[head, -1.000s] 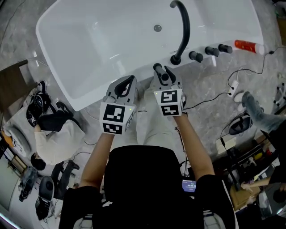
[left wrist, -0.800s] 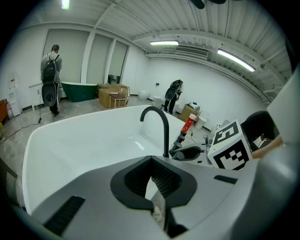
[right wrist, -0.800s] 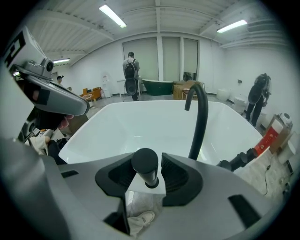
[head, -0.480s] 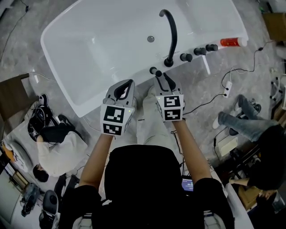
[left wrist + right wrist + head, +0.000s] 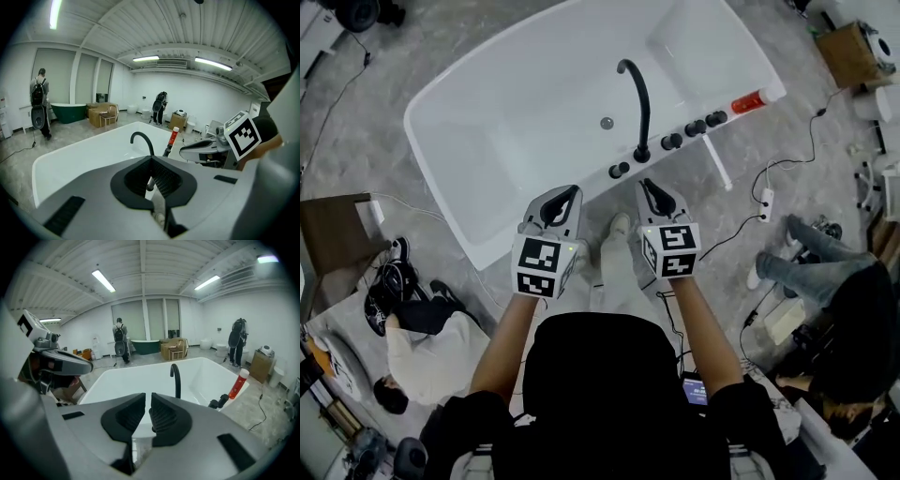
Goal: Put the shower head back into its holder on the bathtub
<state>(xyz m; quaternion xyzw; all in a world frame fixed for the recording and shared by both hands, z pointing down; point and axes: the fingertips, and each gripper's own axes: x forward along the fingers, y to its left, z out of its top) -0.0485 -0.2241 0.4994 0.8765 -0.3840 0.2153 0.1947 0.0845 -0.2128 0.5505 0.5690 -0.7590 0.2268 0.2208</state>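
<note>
Shower head (image 5: pixel 617 171) sits as a small black shape on the near rim of the bathtub (image 5: pixel 478 246), just left of the black faucet (image 5: pixel 639 103), and it looks seated in its holder. It is clear of both my tongs. My right gripper (image 5: pixel 652 187) hovers short of that rim. Its jaws have just been closing and stand a thin slit apart with nothing between them. My left gripper (image 5: pixel 567 191) is beside it, jaws meeting at the tips, also empty.
</note>
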